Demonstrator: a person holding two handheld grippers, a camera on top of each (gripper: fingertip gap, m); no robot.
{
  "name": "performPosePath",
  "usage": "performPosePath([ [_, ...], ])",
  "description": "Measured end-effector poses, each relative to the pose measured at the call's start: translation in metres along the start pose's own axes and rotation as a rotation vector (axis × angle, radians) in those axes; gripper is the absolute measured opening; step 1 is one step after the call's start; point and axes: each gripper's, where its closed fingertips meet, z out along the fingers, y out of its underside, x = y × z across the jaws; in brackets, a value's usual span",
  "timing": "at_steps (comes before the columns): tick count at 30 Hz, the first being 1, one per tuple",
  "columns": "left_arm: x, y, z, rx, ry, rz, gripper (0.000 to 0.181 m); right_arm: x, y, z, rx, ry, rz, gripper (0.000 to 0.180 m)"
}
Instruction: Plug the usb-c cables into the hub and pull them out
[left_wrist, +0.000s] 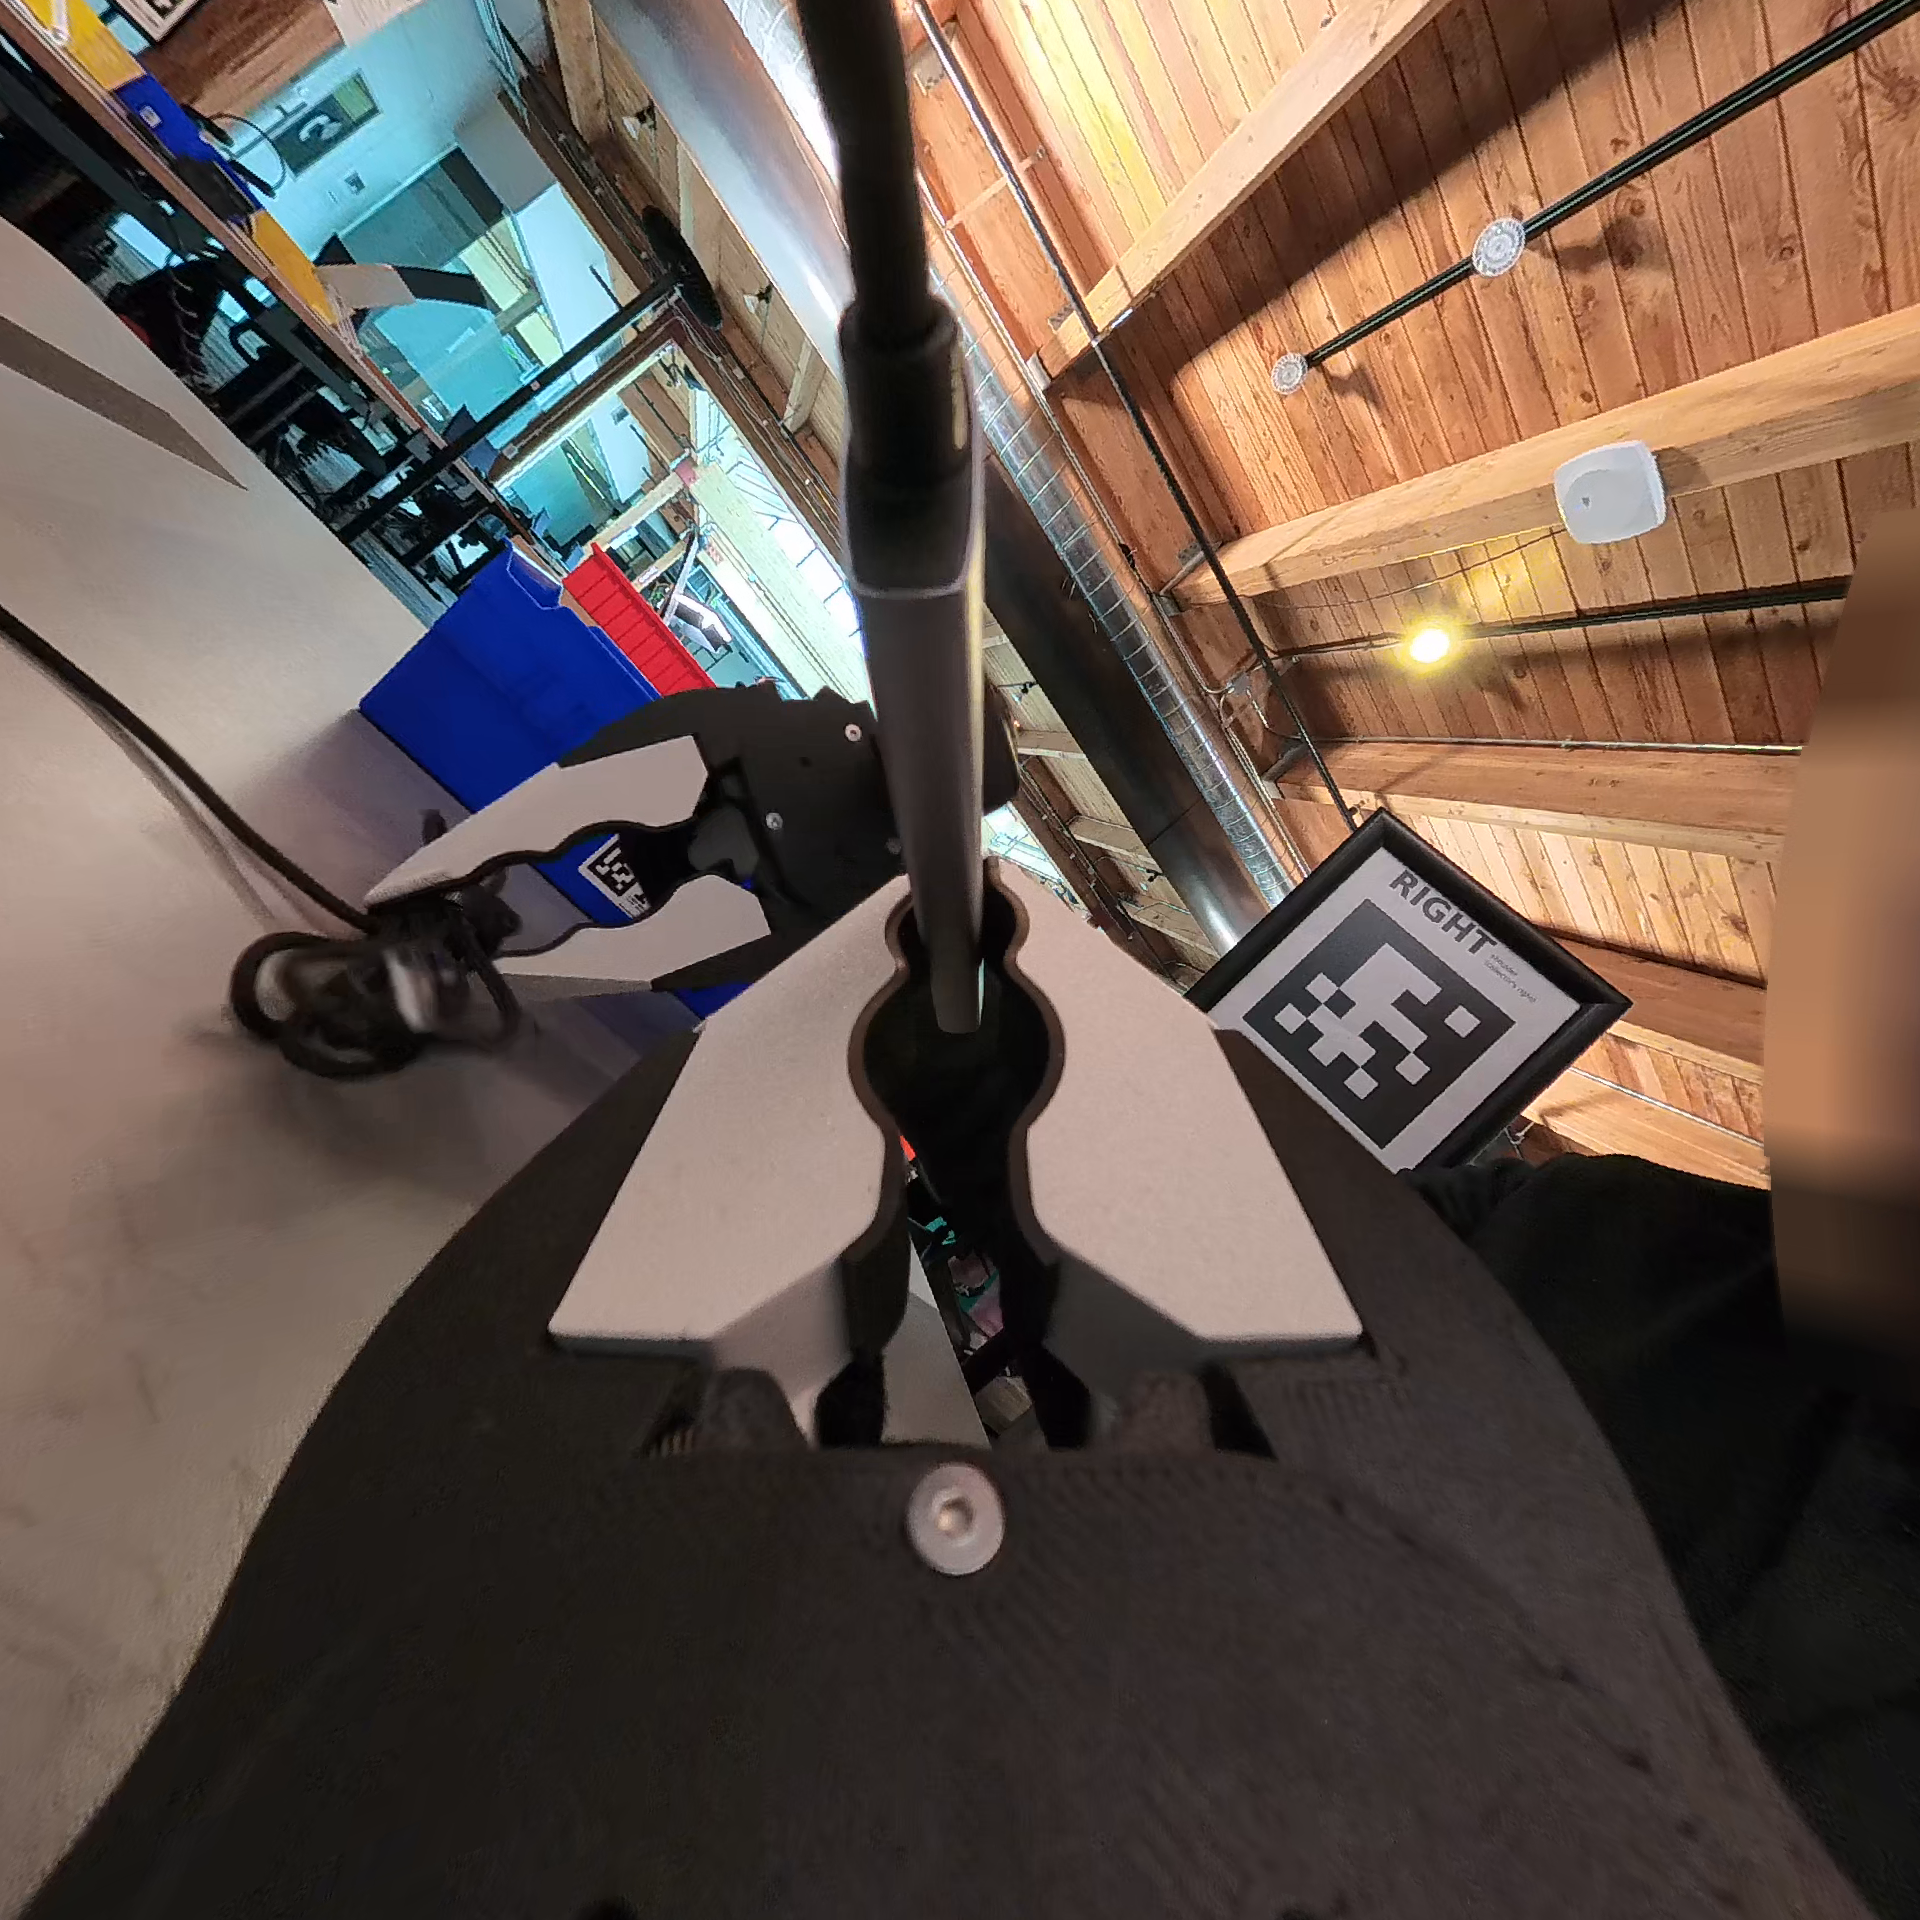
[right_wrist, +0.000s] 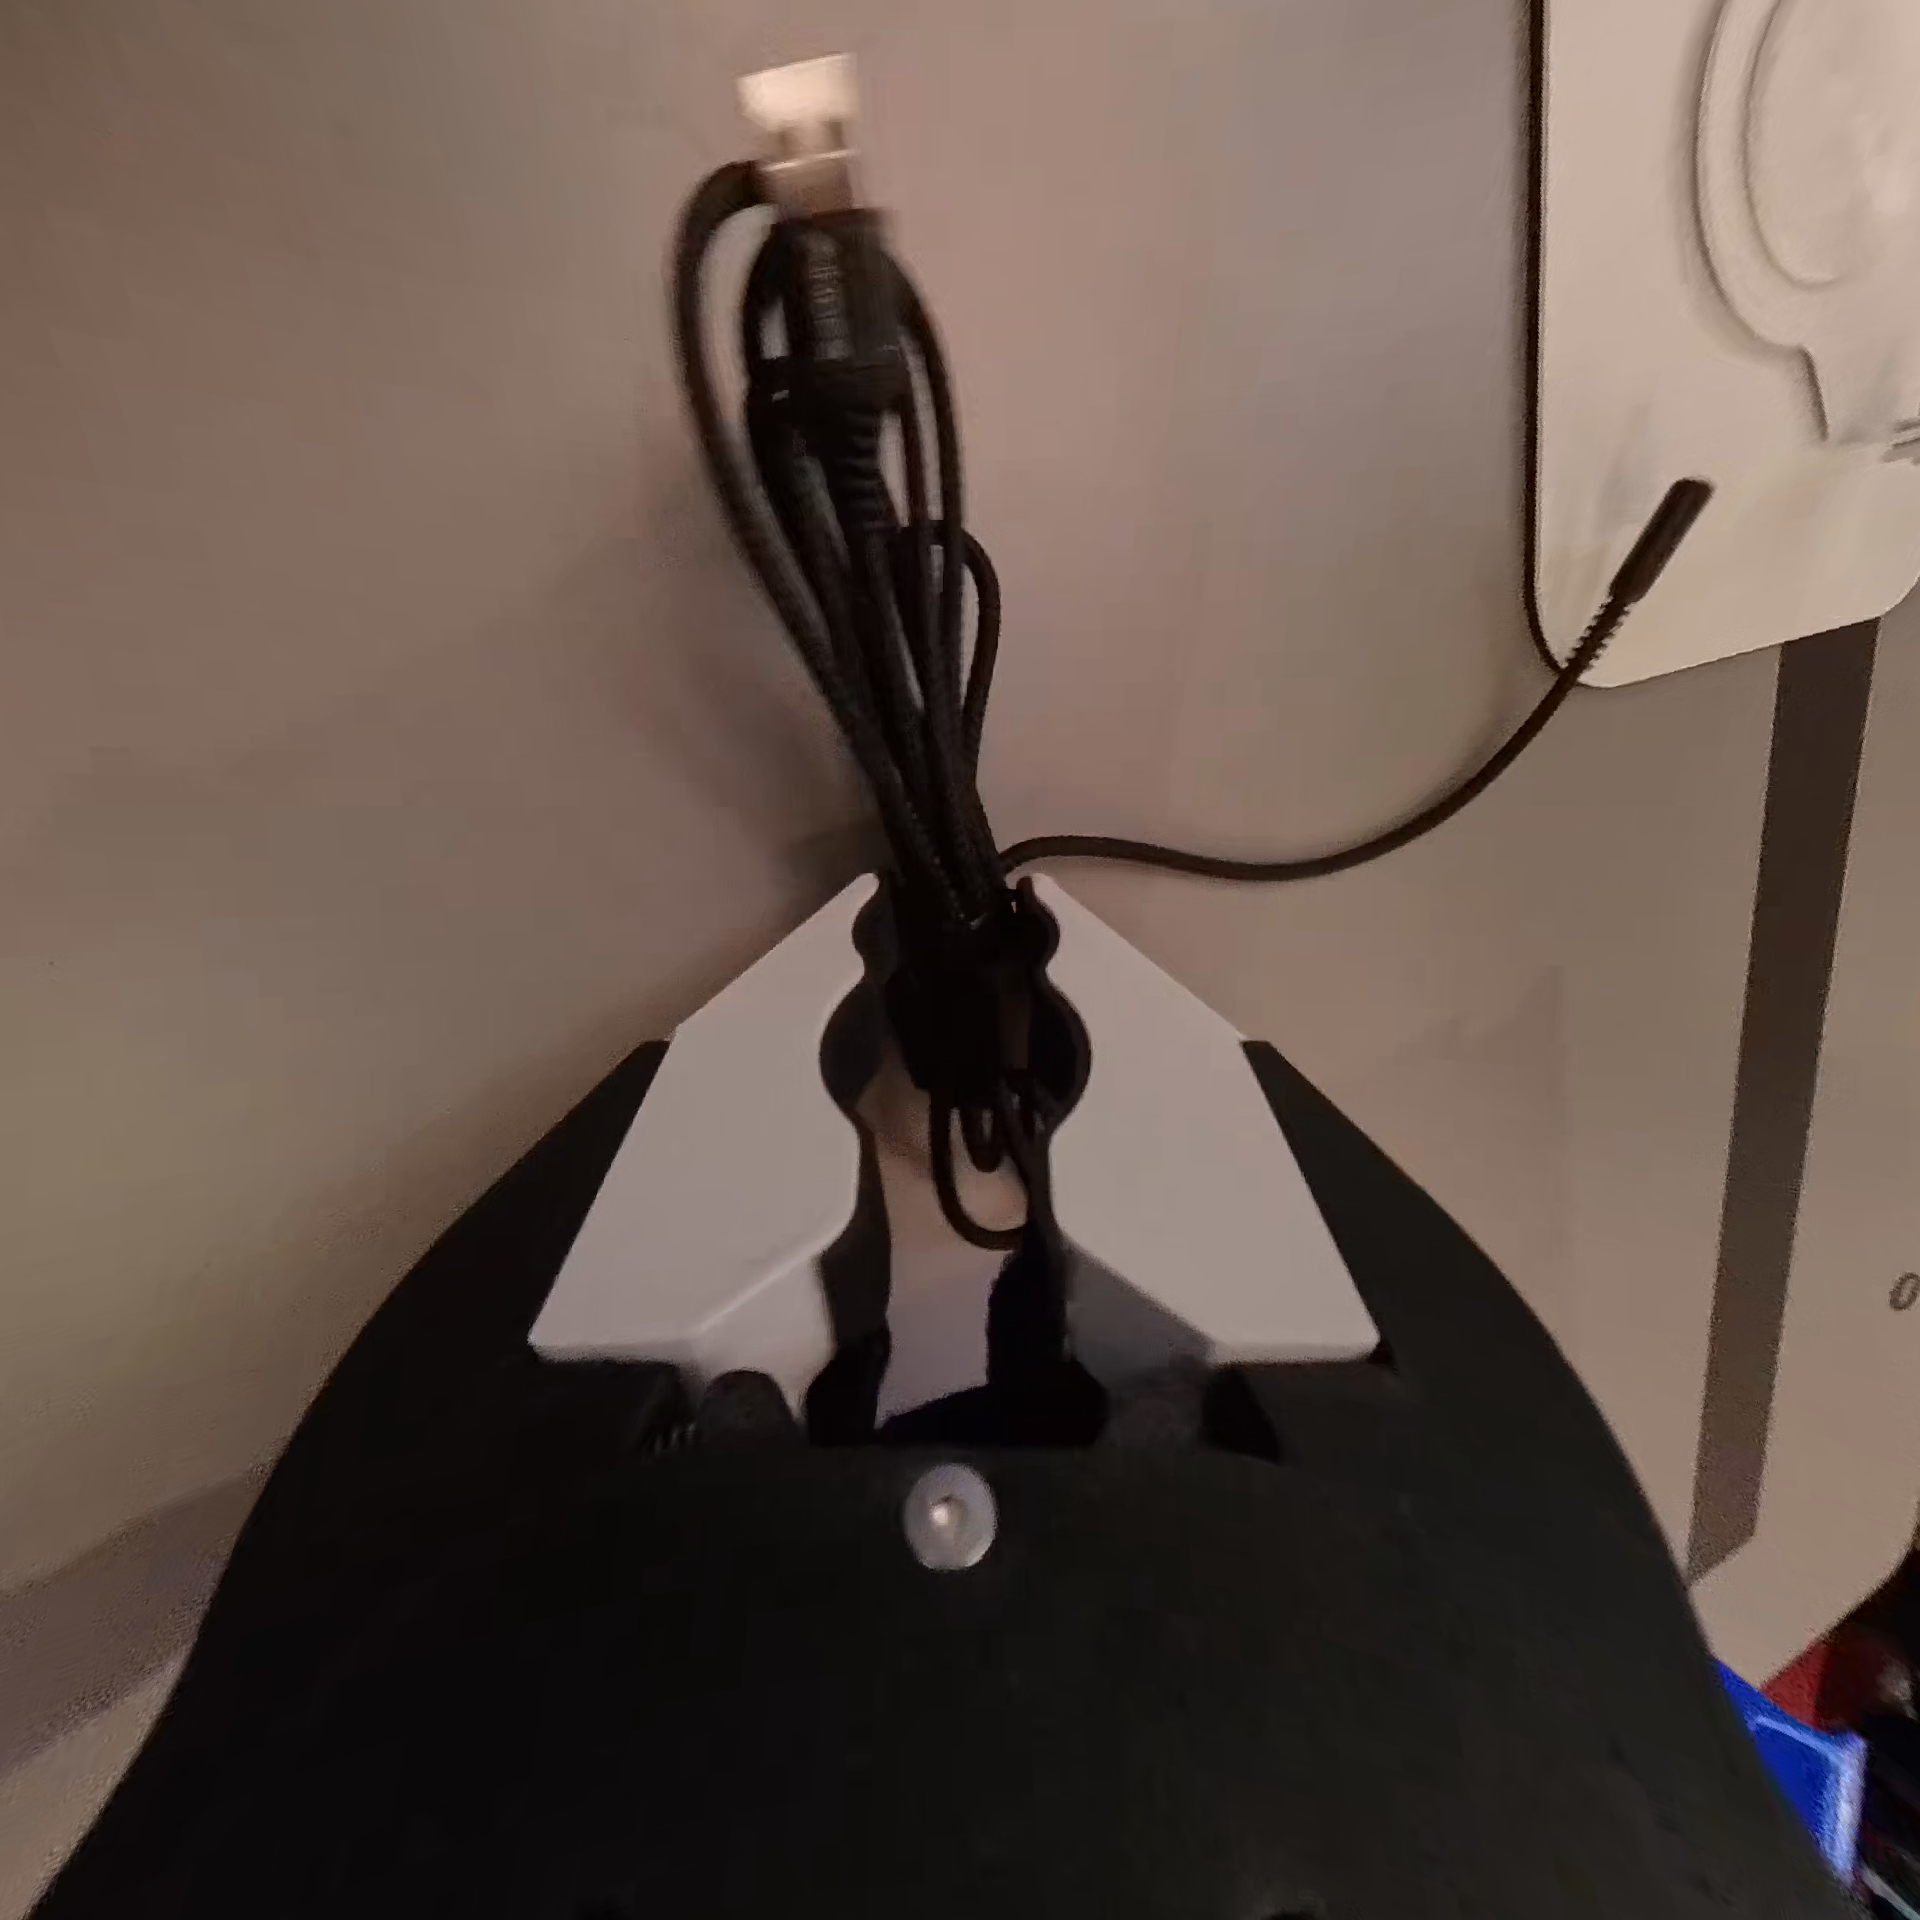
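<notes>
While both claws are closed, the scene is laid out thus:
Left claw (left_wrist: 951, 997): clamped on a slim grey hub (left_wrist: 925, 727), held upright.
Right claw (right_wrist: 951, 914): clamped on a bundled black cable (right_wrist: 883, 582), just above the pale surface (right_wrist: 312, 520).

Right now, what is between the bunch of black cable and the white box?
One loose strand crosses the bare table from the bunch of black cable to the white box, plug end over the box; the right wrist view shows it.

L gripper (left_wrist: 951, 935) tilted upward, fingers (left_wrist: 769, 1132) clamped; R gripper (right_wrist: 951, 914) seemingly clamped too.
</notes>
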Motion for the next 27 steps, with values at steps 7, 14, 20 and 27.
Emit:
performPosePath([
  [7,0.0,0.001,0.001,-0.005,-0.001,0.002,0.006,0.02,0.0,-0.082,0.083,0.201,0.089,0.015],
  [14,0.0,0.001,0.001,-0.005,0.0,0.005,0.006,0.047,0.085,-0.249,0.076,0.532,0.184,0.016],
  [20,0.0,0.001,0.001,-0.006,0.001,0.008,0.007,0.024,0.197,-0.267,-0.14,0.526,0.272,0.017],
  [27,0.002,0.002,0.001,-0.009,0.008,0.014,0.006,-0.013,0.274,-0.188,-0.316,0.291,0.352,0.016],
])
